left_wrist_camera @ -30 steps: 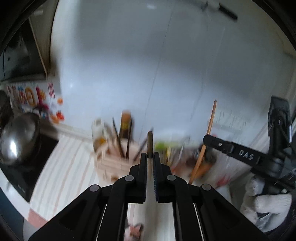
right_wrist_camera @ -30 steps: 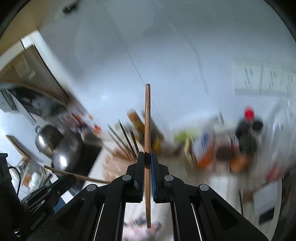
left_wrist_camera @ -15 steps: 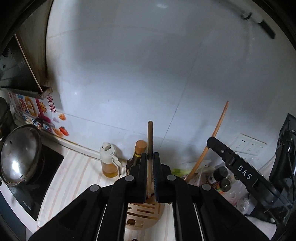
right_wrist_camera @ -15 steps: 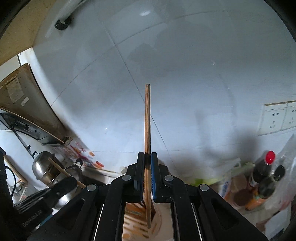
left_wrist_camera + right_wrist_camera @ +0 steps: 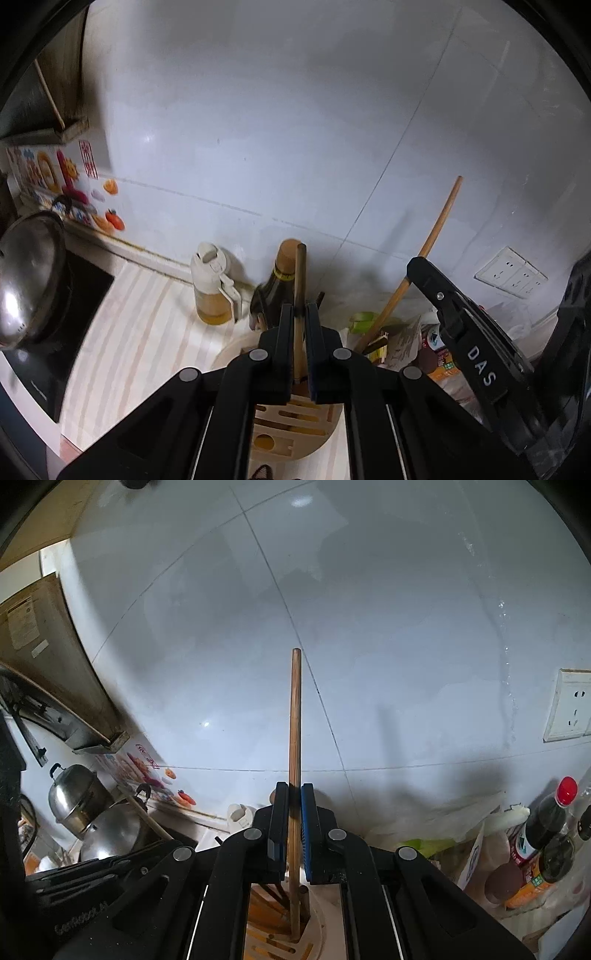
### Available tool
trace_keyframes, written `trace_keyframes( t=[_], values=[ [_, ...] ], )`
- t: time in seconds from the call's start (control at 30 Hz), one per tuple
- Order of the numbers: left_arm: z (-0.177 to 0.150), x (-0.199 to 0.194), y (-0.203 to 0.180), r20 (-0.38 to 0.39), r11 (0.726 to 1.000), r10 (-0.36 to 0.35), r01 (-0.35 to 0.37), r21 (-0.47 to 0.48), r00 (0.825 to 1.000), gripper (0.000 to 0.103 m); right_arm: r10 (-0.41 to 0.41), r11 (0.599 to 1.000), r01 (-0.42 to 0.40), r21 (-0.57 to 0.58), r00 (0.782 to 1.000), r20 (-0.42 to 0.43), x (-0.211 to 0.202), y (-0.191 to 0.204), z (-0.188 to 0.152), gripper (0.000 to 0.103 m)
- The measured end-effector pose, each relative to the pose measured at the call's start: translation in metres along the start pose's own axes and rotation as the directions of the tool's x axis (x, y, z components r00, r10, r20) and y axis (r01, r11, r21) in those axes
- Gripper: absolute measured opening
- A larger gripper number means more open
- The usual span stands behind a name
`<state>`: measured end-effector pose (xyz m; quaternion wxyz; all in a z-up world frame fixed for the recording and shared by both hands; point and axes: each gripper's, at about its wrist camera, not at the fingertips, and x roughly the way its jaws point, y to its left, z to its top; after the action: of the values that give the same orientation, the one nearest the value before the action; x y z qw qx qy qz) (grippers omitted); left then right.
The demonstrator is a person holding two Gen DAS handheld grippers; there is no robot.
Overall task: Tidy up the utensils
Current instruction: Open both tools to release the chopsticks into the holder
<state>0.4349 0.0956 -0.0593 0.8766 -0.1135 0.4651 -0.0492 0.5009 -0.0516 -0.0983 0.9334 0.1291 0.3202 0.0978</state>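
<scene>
— Your fingers?

— My left gripper is clamped on one wooden chopstick, and my right gripper is clamped on another, longer chopstick. Both sticks stand nearly upright between the pads.

— Where are they?

— Over the round wooden utensil holder on the striped counter, near the back wall. The right stick's lower end sits down in the holder's opening. Just behind the holder stand a dark bottle and an oil dispenser.
</scene>
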Motion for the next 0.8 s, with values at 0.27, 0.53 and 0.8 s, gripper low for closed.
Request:
trace_keyframes(
  t=[0.27, 0.53, 0.8],
  values=[
    [-0.009, 0.000, -0.001, -0.035, 0.999, -0.038, 0.037, -0.024, 0.999, 0.004, 0.015, 0.999, -0.016, -0.046, 1.000, -0.025, 0.001, 0.002, -0.025, 0.007],
    [-0.013, -0.042, -0.001, 0.030, 0.999, 0.030, -0.029, -0.031, 0.999, 0.059, 0.090, 0.996, -0.090, 0.006, 0.988, -0.124, -0.028, -0.016, -0.027, 0.049],
    [-0.048, -0.071, 0.003, 0.127, 0.983, 0.181, -0.181, -0.016, 0.975, 0.103, -0.009, 0.998, 0.019, 0.062, 0.989, -0.147, -0.081, -0.045, -0.033, 0.080]
  ],
)
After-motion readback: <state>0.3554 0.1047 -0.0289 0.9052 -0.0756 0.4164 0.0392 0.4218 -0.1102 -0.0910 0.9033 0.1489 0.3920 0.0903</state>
